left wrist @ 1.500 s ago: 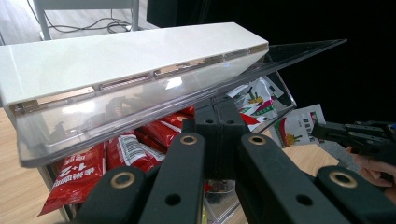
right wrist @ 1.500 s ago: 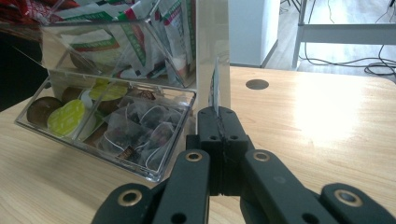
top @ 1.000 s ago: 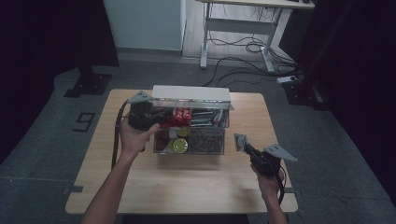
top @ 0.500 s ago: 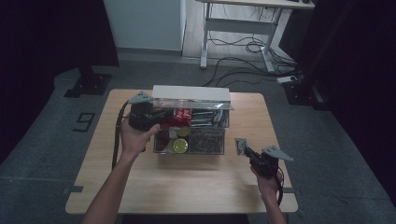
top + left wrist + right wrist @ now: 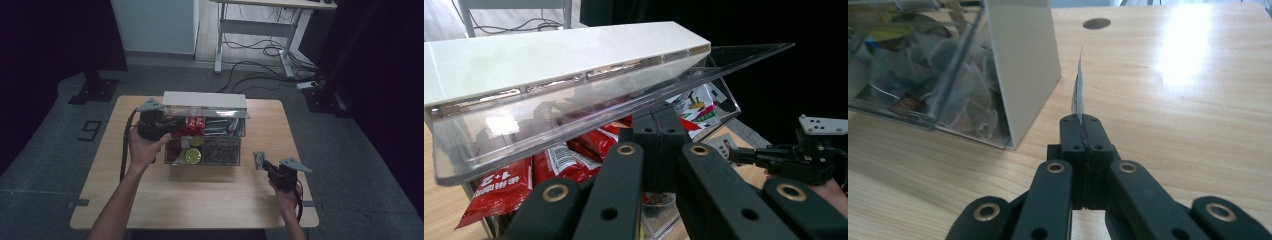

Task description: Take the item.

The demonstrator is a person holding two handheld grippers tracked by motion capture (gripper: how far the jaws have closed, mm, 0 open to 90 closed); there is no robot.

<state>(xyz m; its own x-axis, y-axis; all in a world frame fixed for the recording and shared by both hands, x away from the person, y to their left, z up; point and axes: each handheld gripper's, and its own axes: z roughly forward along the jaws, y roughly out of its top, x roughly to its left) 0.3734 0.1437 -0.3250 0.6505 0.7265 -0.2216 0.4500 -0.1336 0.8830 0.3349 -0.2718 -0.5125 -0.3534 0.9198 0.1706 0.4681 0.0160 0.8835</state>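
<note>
The small flat packet (image 5: 1077,95) stood edge-on and upright in the right tool (image 5: 266,165), pinched by its lower edge between jaws that were closed on it, just above the desk (image 5: 210,200). Its long axis pointed up and away from the hand. From that tool the clear organiser box (image 5: 205,150) lay to the left and a little farther off across the desk, its near corner just beside the packet in the right gripper view. The box's clear lid (image 5: 574,115) with its white top was raised and tilted, propped from the far left end by the left tool (image 5: 152,125), whose jaws were closed, seemingly under the lid's edge. So the right hand was the nearer one to carry the packet over the front wall and down into an open compartment.
</note>
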